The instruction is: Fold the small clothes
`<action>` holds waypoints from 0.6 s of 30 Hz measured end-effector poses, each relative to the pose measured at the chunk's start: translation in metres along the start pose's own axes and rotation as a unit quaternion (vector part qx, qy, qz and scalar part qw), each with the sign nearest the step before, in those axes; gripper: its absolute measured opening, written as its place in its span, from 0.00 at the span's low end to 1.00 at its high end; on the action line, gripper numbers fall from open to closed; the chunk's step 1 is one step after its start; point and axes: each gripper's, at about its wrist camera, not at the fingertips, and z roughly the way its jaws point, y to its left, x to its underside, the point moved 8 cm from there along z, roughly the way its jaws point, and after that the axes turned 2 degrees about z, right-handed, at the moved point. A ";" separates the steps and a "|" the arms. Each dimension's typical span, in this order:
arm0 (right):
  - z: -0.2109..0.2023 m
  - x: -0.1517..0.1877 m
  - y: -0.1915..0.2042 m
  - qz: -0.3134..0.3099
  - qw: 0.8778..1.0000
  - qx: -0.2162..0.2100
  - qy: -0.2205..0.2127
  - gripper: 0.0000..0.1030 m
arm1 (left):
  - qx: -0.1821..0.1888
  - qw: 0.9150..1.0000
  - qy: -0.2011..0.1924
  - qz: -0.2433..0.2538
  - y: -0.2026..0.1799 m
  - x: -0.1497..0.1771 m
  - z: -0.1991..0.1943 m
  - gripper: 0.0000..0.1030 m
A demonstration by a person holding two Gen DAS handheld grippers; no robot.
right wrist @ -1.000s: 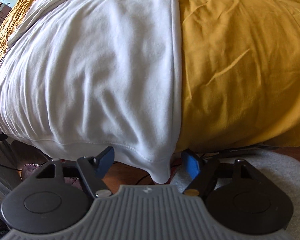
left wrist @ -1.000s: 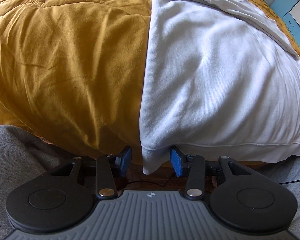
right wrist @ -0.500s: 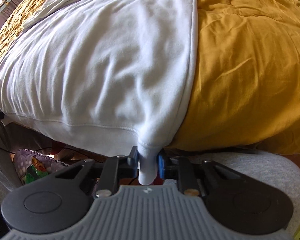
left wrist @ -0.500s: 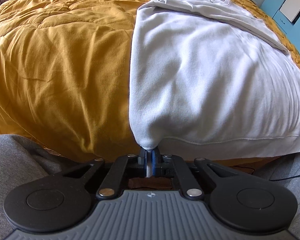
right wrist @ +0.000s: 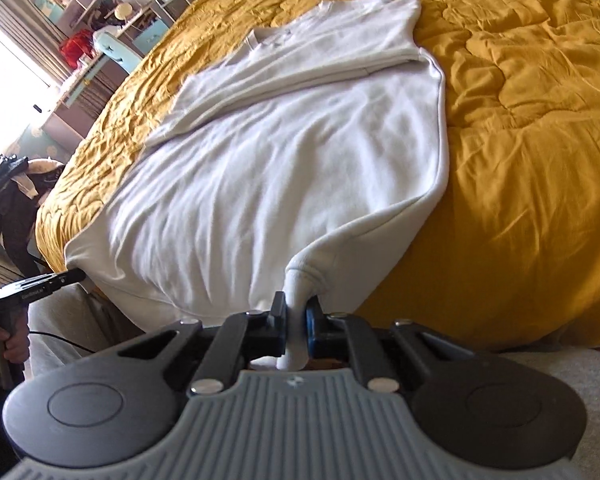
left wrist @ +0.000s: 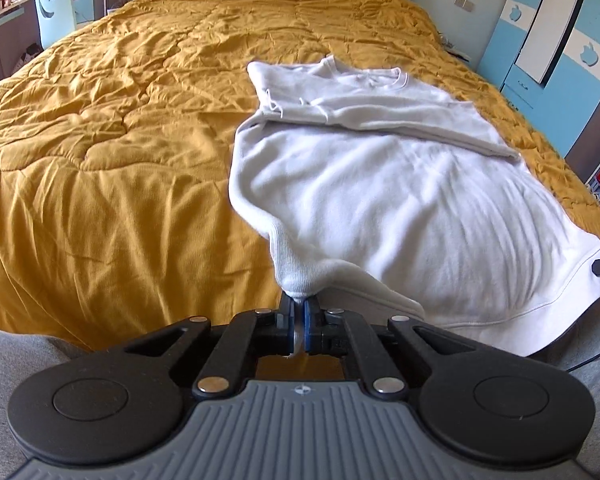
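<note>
A white sweatshirt (left wrist: 400, 200) lies on a mustard yellow quilt (left wrist: 120, 140), with its sleeves folded across the chest near the collar. My left gripper (left wrist: 298, 312) is shut on the hem's left corner and holds it lifted off the bed. In the right wrist view the same sweatshirt (right wrist: 280, 152) spreads ahead, and my right gripper (right wrist: 296, 316) is shut on the hem's right corner, also lifted. The left gripper's tip (right wrist: 48, 284) shows at the sweatshirt's far hem corner.
The quilt (right wrist: 520, 140) covers the whole bed. A blue and white wardrobe (left wrist: 548, 40) stands at the right of the bed. A light blue chair (left wrist: 56, 4) and shelves with clutter (right wrist: 100, 20) stand at the left. My grey-trousered legs are at the bed's near edge.
Both grippers went from open around the hem corners to shut on them. They have since risen and pulled the hem up and over the bed.
</note>
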 end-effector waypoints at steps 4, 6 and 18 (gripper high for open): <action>-0.019 -0.017 0.015 0.007 0.997 -0.043 -0.057 0.03 | 0.009 0.998 -0.054 -0.011 -0.007 -0.016 -0.016 0.04; -0.032 -0.026 0.025 0.009 0.993 -0.070 -0.090 0.03 | 0.016 0.996 -0.081 -0.023 -0.008 -0.024 -0.023 0.03; -0.081 -0.068 0.047 0.015 0.943 -0.156 -0.293 0.03 | 0.037 0.970 -0.231 -0.069 -0.003 -0.084 -0.062 0.03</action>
